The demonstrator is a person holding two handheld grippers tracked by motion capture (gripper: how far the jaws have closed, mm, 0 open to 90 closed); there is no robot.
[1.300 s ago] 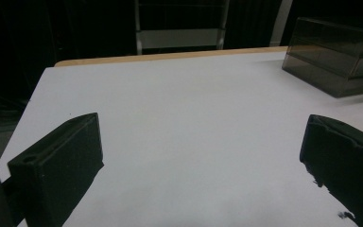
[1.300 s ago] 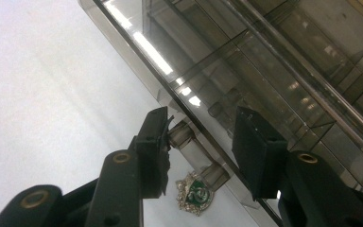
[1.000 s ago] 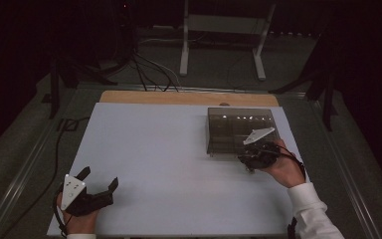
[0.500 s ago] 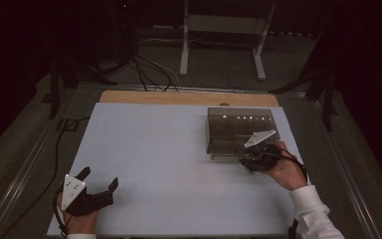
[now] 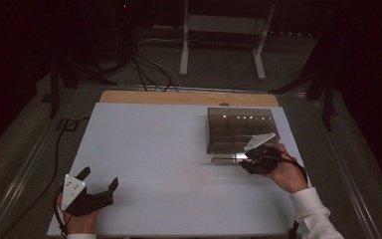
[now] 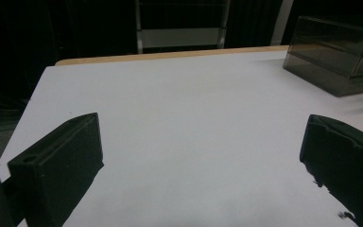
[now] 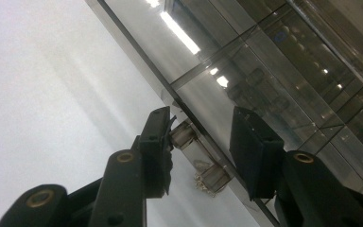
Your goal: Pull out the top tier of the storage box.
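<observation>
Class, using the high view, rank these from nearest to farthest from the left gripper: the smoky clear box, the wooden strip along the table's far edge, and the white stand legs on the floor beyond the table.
Measured from the left gripper:
1. Smoky clear box, toward the right side of the table.
2. Wooden strip, along the table's far edge; close to the box, but slightly farther.
3. White stand legs, on the floor beyond the table.

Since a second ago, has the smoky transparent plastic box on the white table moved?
No. The smoky transparent plastic box sits at the same spot against the wooden strip along the table's far edge.
</observation>
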